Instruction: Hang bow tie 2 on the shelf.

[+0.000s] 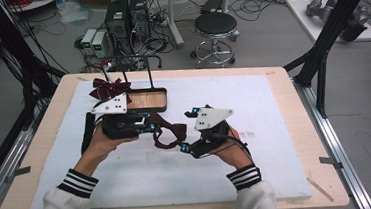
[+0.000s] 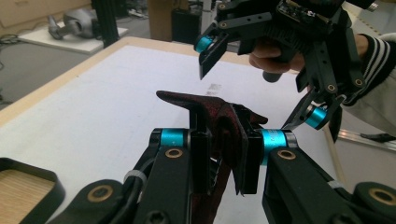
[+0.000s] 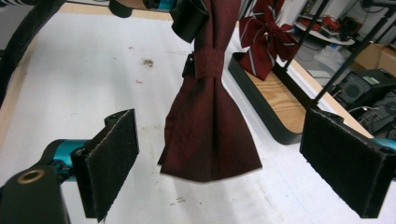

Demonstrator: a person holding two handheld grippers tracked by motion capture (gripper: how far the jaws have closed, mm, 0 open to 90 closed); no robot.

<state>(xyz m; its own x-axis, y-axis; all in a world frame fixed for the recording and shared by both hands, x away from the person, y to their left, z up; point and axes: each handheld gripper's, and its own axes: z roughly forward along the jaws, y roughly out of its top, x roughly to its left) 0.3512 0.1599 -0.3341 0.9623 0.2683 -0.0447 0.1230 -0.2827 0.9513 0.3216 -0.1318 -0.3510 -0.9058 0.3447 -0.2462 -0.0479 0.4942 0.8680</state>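
- Workshop floor lies beyond the tabletop (image 1: 295,126): computer towers (image 1: 126,16), tangled cables and a round black stool (image 1: 215,24) stand there.
- A white mat (image 1: 253,104) covers most of the wooden tabletop; a small printed mark on it, right of the hands, is too blurred to read.
- At the far left of the mat stands a black wire rack with a wooden-floored tray (image 1: 148,100); a striped dark-red bow (image 3: 261,35) hangs on it.
- Left hand-held gripper (image 1: 151,127) is clamped shut on the plain dark-red bow tie (image 3: 208,121), pinching the cloth near its knot and holding it off the mat, just in front of the tray.
- Right hand-held gripper (image 1: 187,147) has its jaws spread wide; the hanging lower wing of the bow tie sits between the two pads (image 3: 114,158) without touching either.
- No brand or readable lettering can be made out on grippers, tie or rack.
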